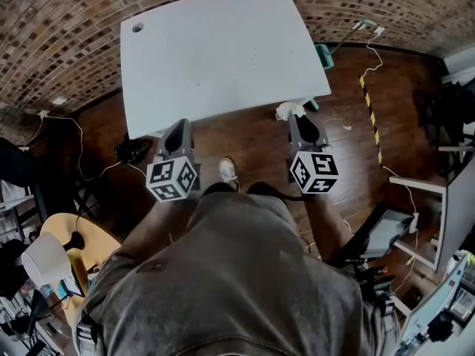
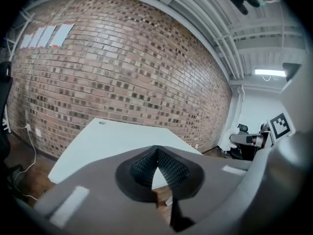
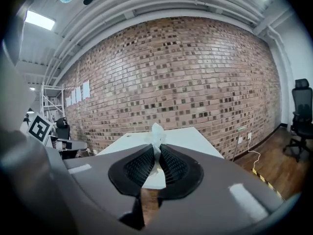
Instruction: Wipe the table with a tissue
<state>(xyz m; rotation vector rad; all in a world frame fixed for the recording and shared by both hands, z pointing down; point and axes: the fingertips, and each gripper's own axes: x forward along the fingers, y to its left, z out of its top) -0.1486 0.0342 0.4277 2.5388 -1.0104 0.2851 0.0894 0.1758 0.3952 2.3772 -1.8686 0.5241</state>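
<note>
Seen from the head view, a curved red-brick wall [image 1: 59,21] fills the top of the picture, and a dark wooden floor [image 1: 252,139] spreads below it. A large white table [image 1: 223,50] stands at 12 o'clock, its top bare apart from a small round hole [image 1: 138,27] near its 10 o'clock corner. At 6 o'clock is the person's own torso in a grey-brown shirt [image 1: 230,273], with one pale shoe [image 1: 228,170] showing on the floor just ahead of it. The person holds two grey grippers out toward the table, each with a cube of black-and-white square markers at its back. The left gripper [image 1: 178,128] is at about 9 o'clock of the shoe, short of the table's near edge. In its own view its ribbed jaws are clenched tip to tip on nothing. The right gripper [image 1: 300,121] is at about 2 o'clock of the shoe. Its jaws are clamped on a white tissue [image 1: 289,110] – a crumpled tuft of it stands up past the tips [image 3: 157,133]. The tissue hangs over the floor just short of the table's near edge, by its 5 o'clock corner. A yellow-and-black striped tape [image 1: 371,117] lies on the floor at 3 o'clock.
</note>
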